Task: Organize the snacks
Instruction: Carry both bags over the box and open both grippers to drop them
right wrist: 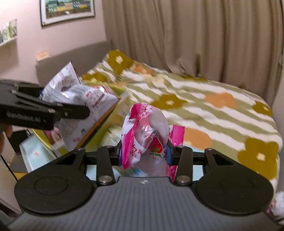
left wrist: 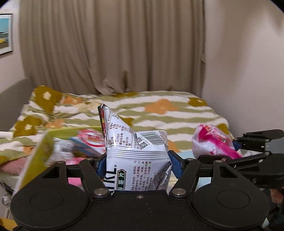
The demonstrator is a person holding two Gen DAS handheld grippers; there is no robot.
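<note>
Clamped between the blue pads of the left tongs (left wrist: 137, 165): a white crisp packet (left wrist: 136, 151), barcode side up, held clear above the flowered bed (left wrist: 186, 113). Clamped likewise in the right tongs (right wrist: 144, 154): a pink strawberry sweet bag (right wrist: 145, 140), pinched across its middle and crumpled at the waist. Both snacks aloft rather than resting, presumably so each can be carried to its sorted place without dragging over the bedding. Just beyond and left of the left tongs, blurred: a yellow-green box (left wrist: 38, 152) with more packets inside, seemingly the container being filled or emptied; which one, impossible to tell. From the left wrist view alone: the printed back of the crisp packet in sharp detail, plus the pink bag off to the right in the other tongs. From the right wrist view alone: the strawberry print, a framed picture (right wrist: 67, 10) on the wall, a shelf (right wrist: 8, 42) at far left, and the left tongs side-on, left of the right tongs, with the crisp packet jutting ahead. Behind everything, a beige curtain (left wrist: 113, 46).
</note>
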